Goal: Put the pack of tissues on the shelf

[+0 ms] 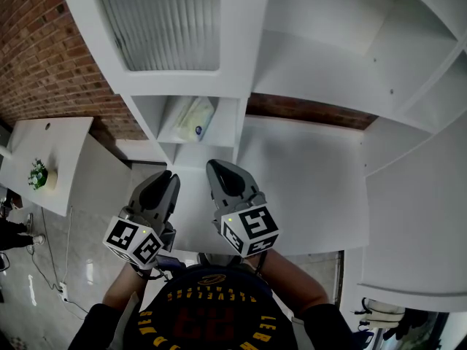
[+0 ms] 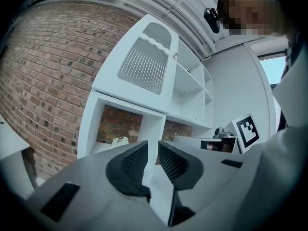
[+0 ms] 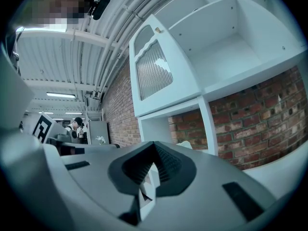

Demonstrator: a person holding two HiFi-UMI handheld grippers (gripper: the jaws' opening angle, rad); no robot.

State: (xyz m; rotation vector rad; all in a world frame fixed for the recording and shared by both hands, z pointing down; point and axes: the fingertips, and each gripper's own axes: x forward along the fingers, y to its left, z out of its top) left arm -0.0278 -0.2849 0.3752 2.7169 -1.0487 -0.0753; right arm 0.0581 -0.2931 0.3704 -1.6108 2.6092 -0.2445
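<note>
The pack of tissues lies in a small open cubby of the white shelf unit, low beside the brick wall. It also shows as a pale shape in the left gripper view and the right gripper view. Both grippers are held close to the person's body, short of the cubby and apart from the pack. My left gripper has a narrow gap between its jaws, with nothing in it. My right gripper has its tips together and holds nothing.
A ribbed-glass cabinet door sits above the cubby. A wide white counter runs to the right under open shelves. A small white table with a plant stands at the left, with cables on the floor nearby. A person stands far behind.
</note>
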